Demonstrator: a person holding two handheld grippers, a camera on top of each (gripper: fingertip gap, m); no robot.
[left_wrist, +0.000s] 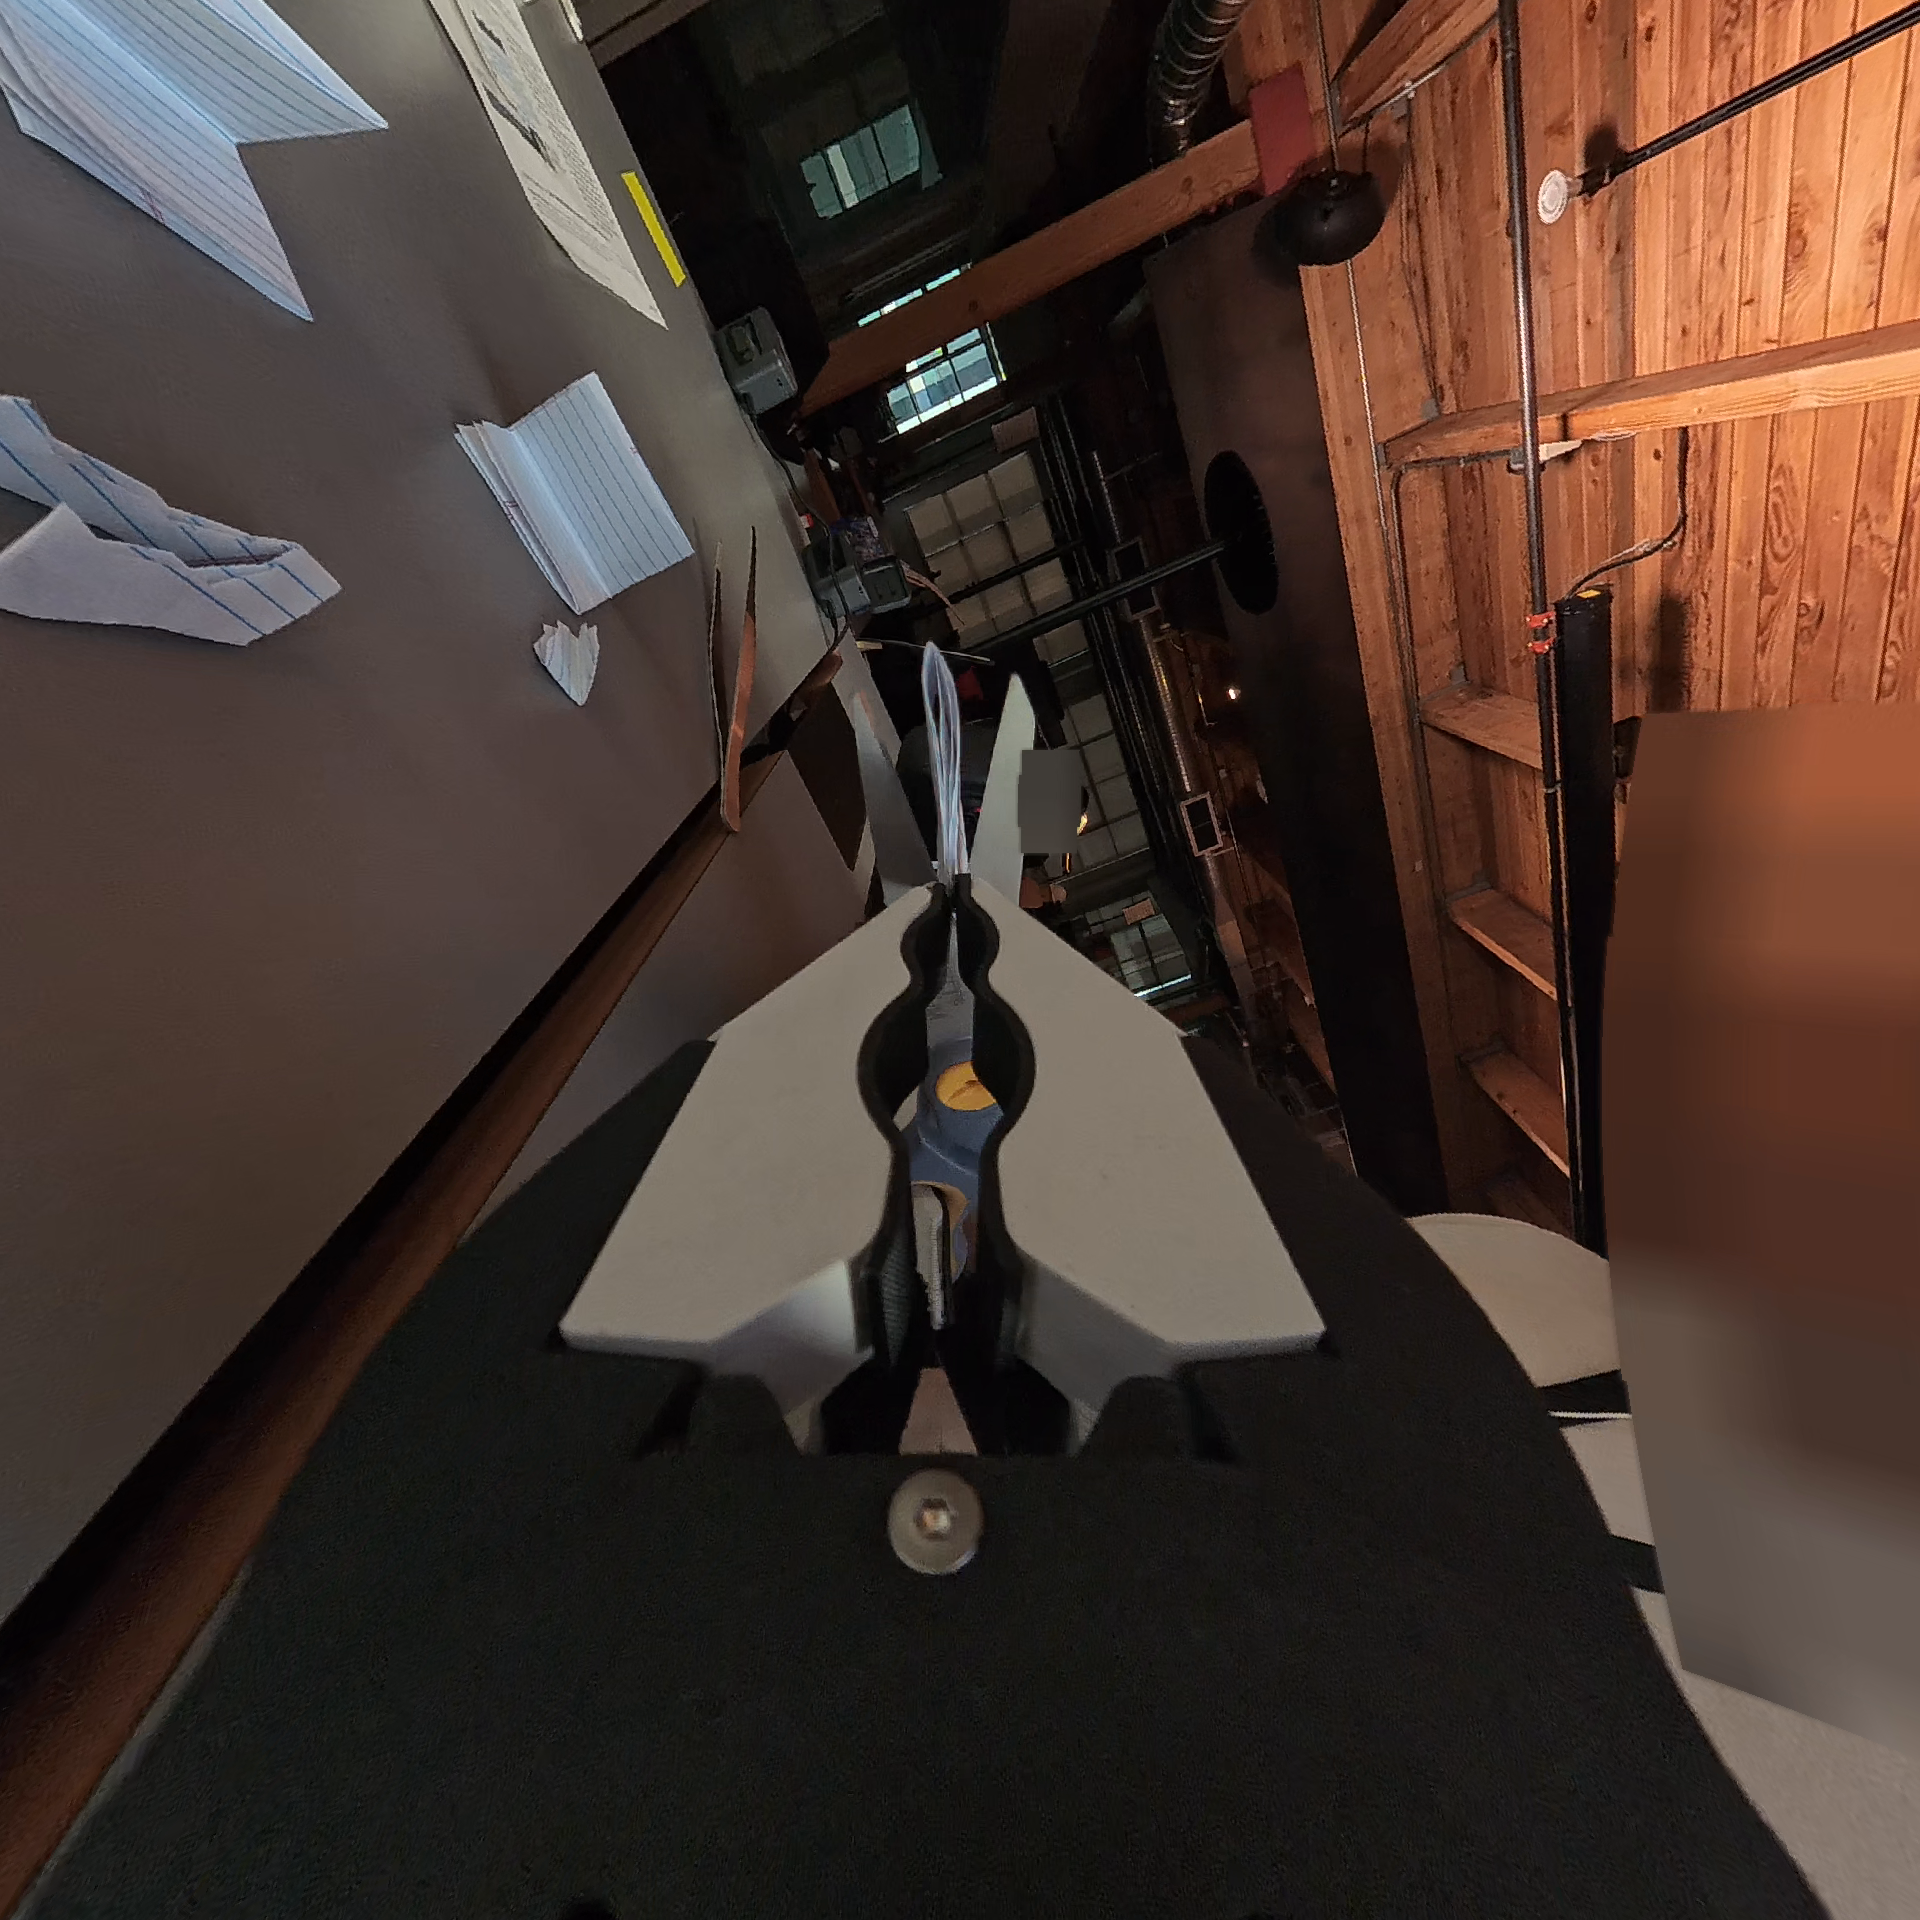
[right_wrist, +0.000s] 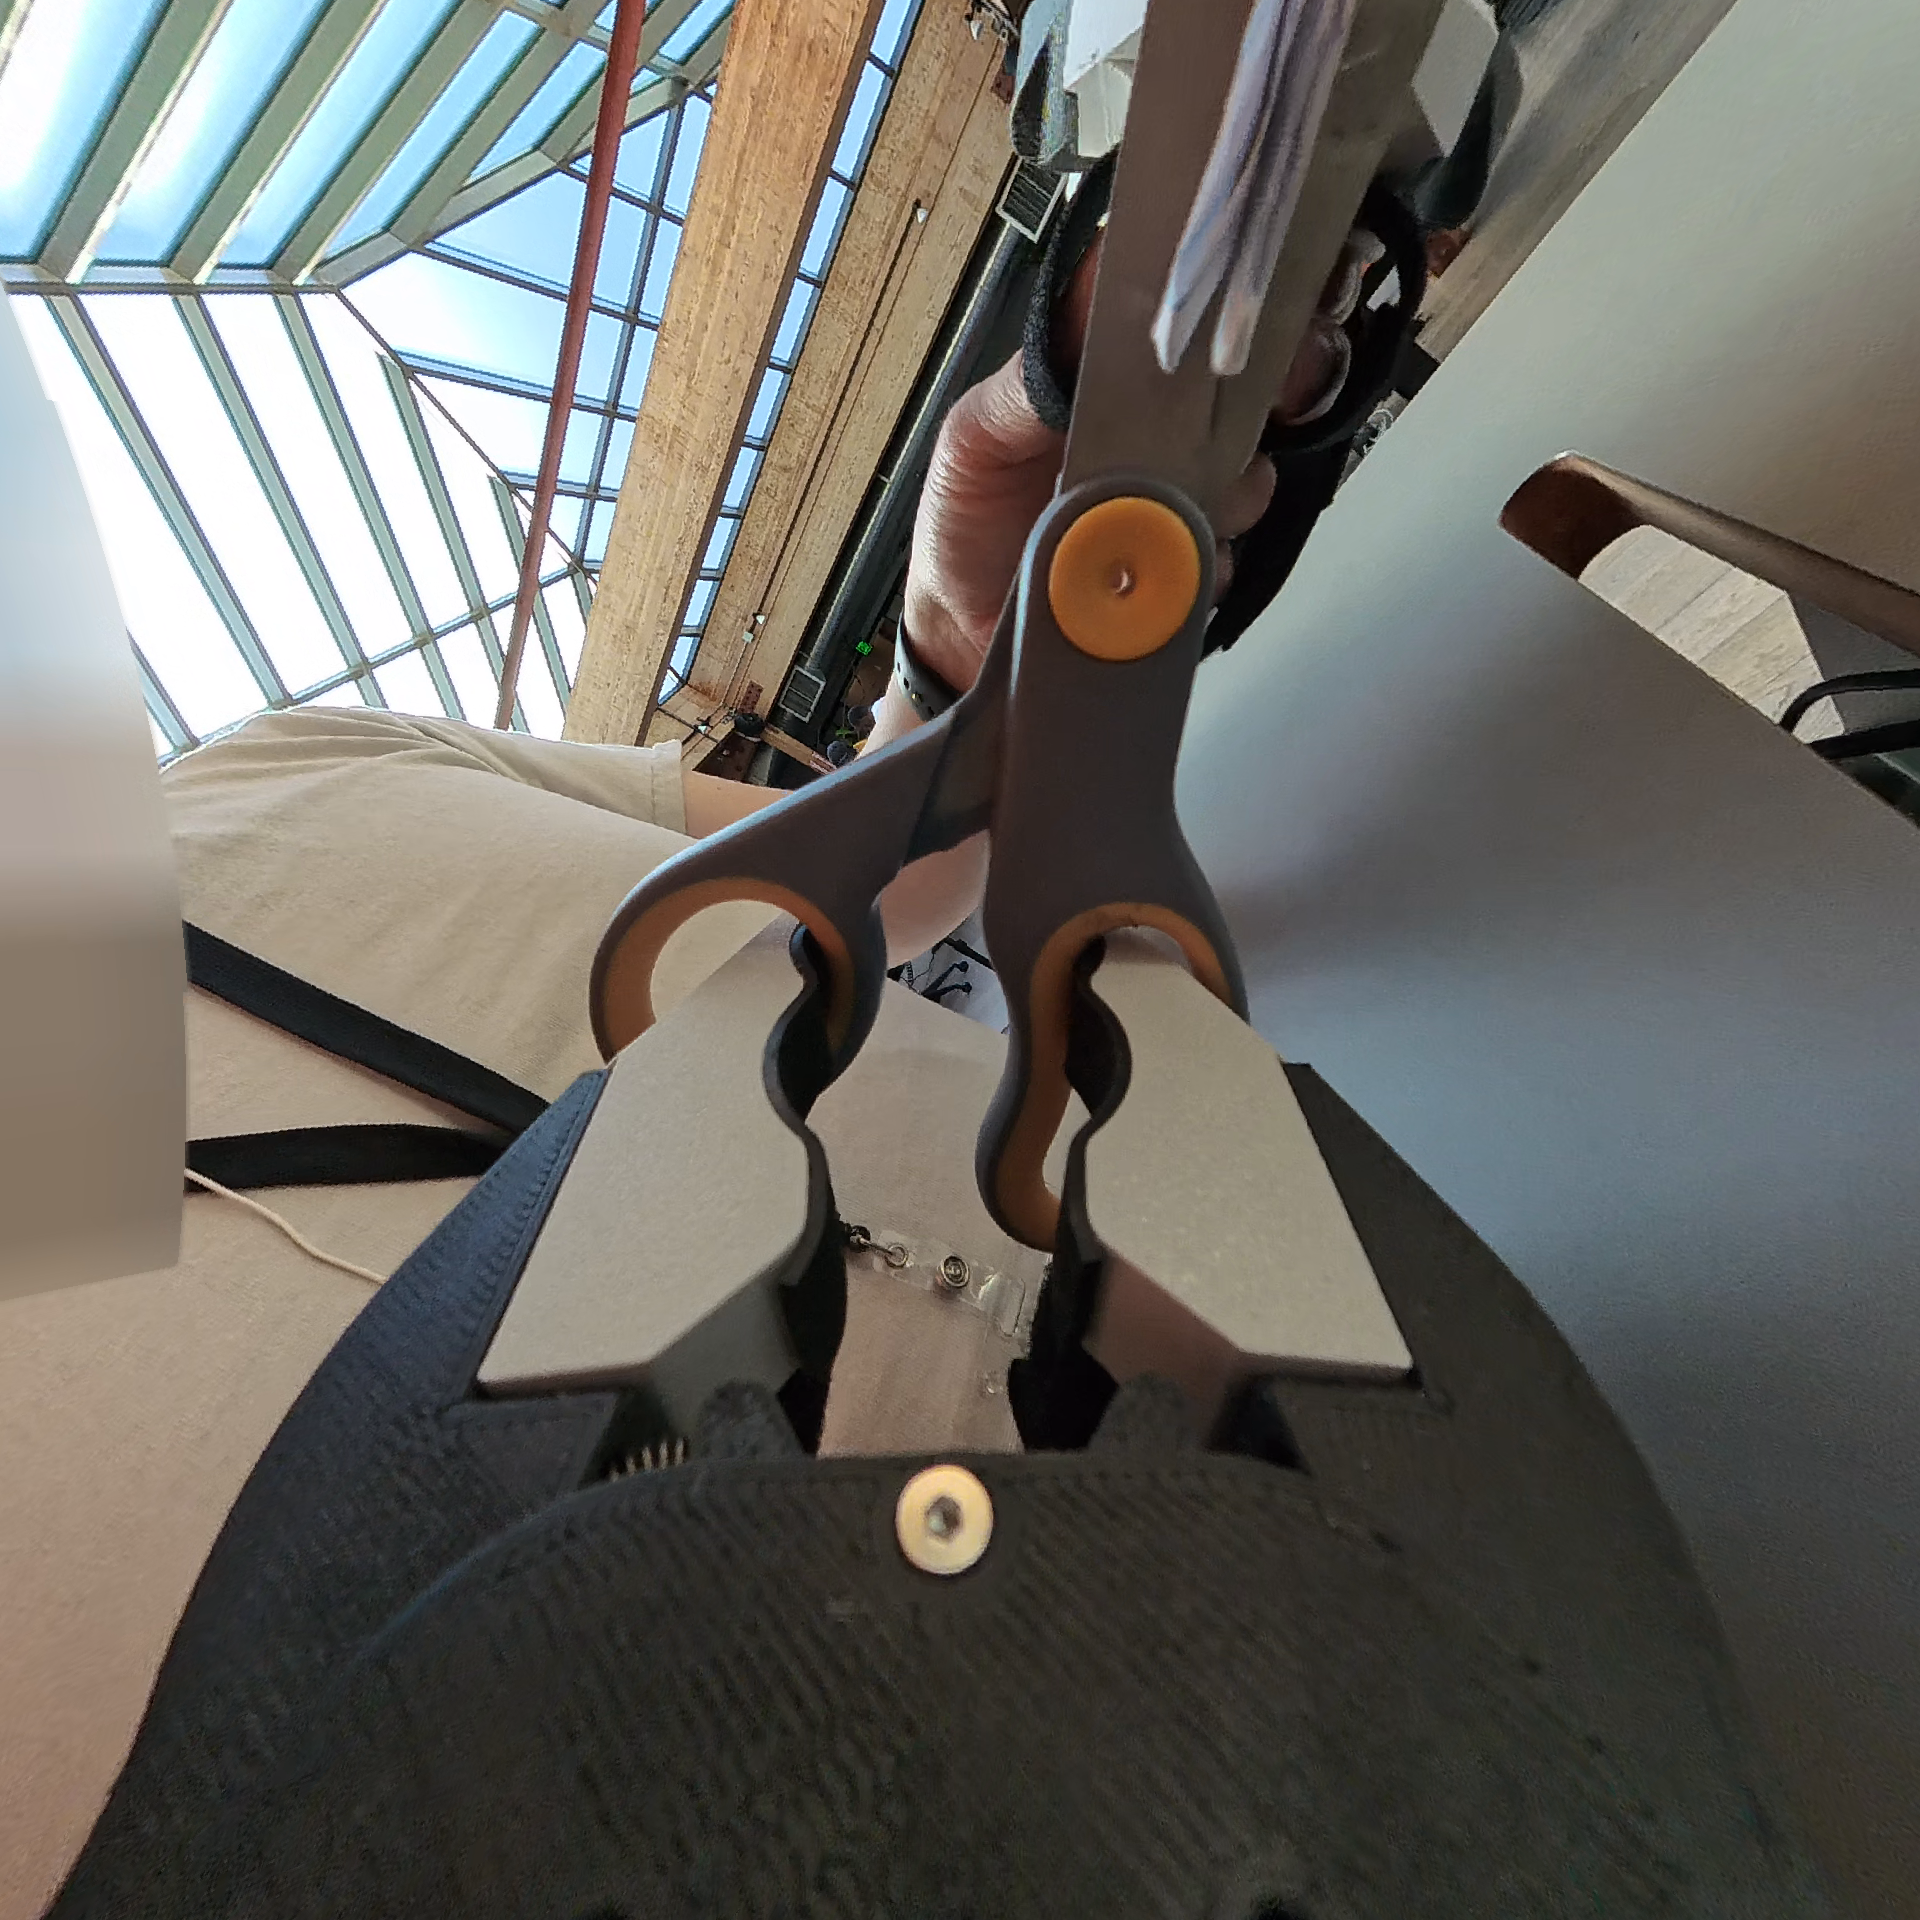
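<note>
The left hand-held gripper (left_wrist: 954, 883) is pinched together on a thin folded piece of lined paper (left_wrist: 943, 758) that stands edge-on beyond its tips, with the scissors' orange pivot glimpsed through the gap between its fingers. The right hand-held gripper (right_wrist: 951, 1023) has its fingers spread apart inside the two orange-lined handle loops of grey scissors (right_wrist: 1127, 665), whose blades (right_wrist: 1164, 343) rise ahead beside a blurred strip of the paper. To the left gripper's left on the grey desk (left_wrist: 343, 831) lie folded lined-paper shapes (left_wrist: 577, 488) and a printed sheet (left_wrist: 551, 135), its writing too small to make out.
</note>
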